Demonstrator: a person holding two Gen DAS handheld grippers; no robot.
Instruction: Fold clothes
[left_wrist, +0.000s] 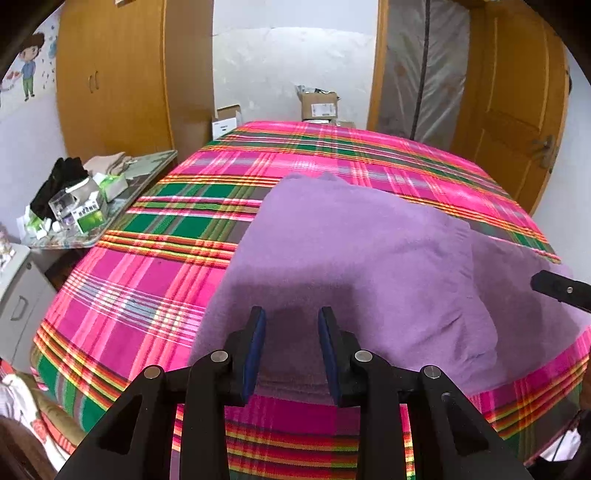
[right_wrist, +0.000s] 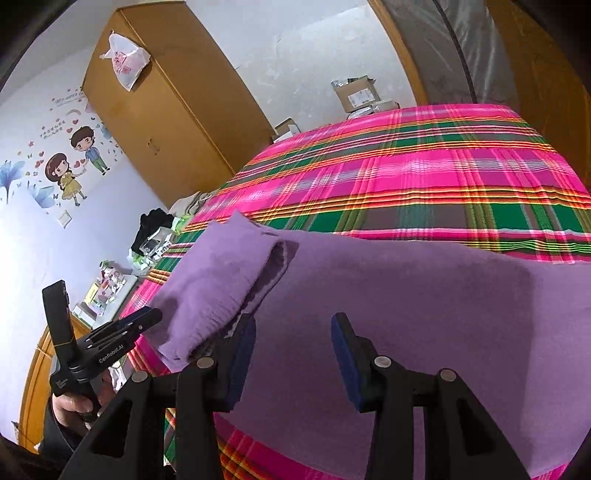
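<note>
Left gripper (left_wrist: 291, 325), jaws parted and empty, above the near hem of a purple sweater (left_wrist: 354, 258). Right gripper (right_wrist: 293, 332), likewise parted and empty, over the same garment. The sweater lies at the near edge of the plaid-covered bed (left_wrist: 147, 280), one sleeve (right_wrist: 221, 273) folded across.

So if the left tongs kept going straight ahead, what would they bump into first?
Most likely the purple sweater. The left tongs are open and point down over its near part on the plaid bed cover, with nothing between. How far above the cloth they are is hard to judge.
</note>
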